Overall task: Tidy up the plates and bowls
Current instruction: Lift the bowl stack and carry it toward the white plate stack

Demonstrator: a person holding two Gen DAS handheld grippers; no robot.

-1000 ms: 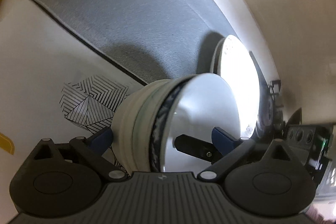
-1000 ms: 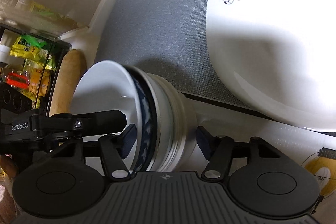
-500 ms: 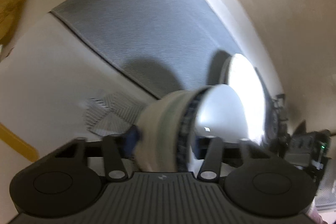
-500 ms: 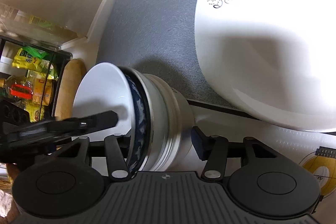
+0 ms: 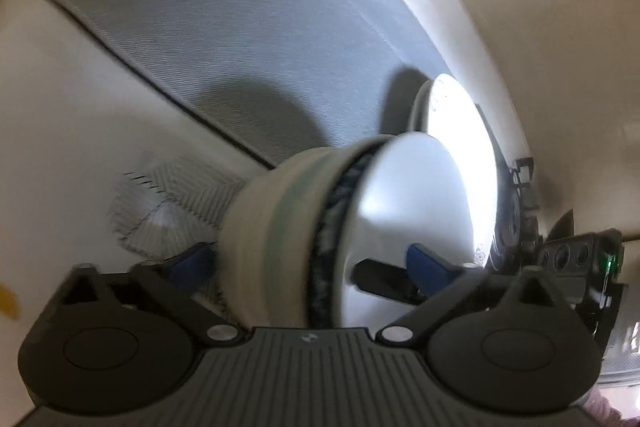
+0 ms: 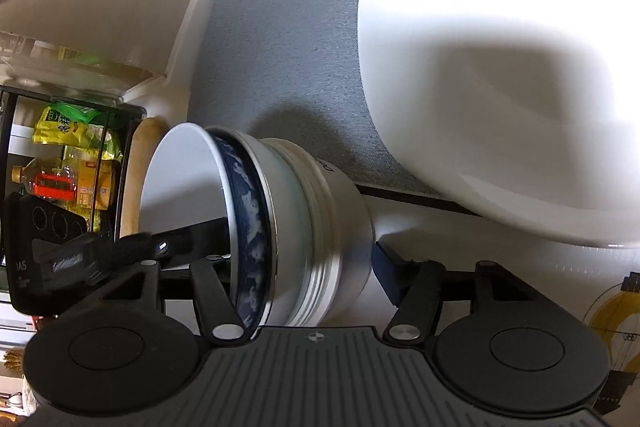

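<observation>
- Grey mat (image 6: 288,39) is spread on a white counter, with a floral plate (image 6: 500,75) on it.
- Stacked bowls (image 6: 288,227) are straddled at the mat's edge by both grippers.
- Left gripper (image 5: 316,263) is opening wide; right gripper (image 6: 304,259) is opening, pads apart from the bowls.

opposed close wrist views, shared bowl stack (image 5: 320,243)
</observation>
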